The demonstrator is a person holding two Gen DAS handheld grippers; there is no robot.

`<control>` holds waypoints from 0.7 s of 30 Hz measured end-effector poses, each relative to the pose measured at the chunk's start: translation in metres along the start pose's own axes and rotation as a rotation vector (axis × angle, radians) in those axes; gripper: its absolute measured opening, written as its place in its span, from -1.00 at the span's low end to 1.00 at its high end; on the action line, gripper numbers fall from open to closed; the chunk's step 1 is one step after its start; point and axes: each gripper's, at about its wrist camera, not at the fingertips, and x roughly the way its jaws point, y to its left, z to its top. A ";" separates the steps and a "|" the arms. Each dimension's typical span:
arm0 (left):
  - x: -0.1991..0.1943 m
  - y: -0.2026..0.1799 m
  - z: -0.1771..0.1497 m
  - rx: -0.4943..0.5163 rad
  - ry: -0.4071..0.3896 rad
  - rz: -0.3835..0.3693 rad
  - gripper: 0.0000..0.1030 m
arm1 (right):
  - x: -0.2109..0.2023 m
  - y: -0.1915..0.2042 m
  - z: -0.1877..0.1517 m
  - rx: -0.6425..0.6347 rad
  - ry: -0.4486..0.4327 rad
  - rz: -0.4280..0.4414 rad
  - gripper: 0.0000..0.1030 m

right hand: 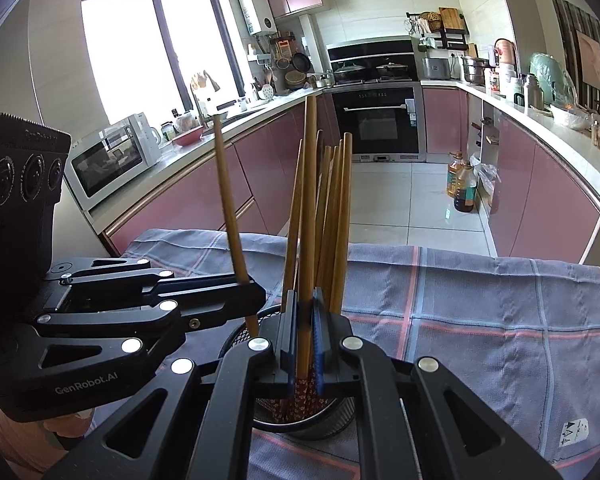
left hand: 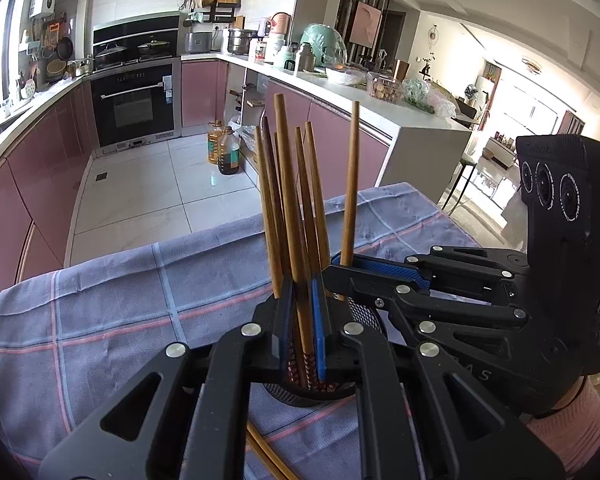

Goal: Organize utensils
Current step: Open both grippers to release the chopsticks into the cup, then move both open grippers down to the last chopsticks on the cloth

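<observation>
Our left gripper (left hand: pixel 302 320) has its fingers pinched narrow on one chopstick (left hand: pixel 288 184) above the mesh holder (left hand: pixel 364 316). Our right gripper (right hand: pixel 305 338) clamps another chopstick (right hand: pixel 309 208), upright over the same holder, where the bundle (right hand: pixel 332 216) already stands. Two loose chopsticks (left hand: pixel 266 456) lie on the checked cloth (right hand: pixel 500 320) covering the tabletop. The risk, we judge: both grippers crowd one rim, so a bump could tip the holder or spill the sticks.
</observation>
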 end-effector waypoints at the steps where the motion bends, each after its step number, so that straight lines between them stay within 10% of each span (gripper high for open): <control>1: 0.001 0.000 -0.002 0.002 0.002 -0.004 -0.82 | -0.001 -0.001 0.000 0.006 -0.001 0.003 -0.84; 11: -0.022 0.014 -0.025 -0.033 -0.083 0.038 -0.56 | -0.031 -0.002 -0.014 0.033 -0.050 0.033 -0.60; 21: -0.074 0.033 -0.083 -0.095 -0.193 0.188 0.23 | -0.044 0.036 -0.053 -0.052 -0.015 0.121 -0.18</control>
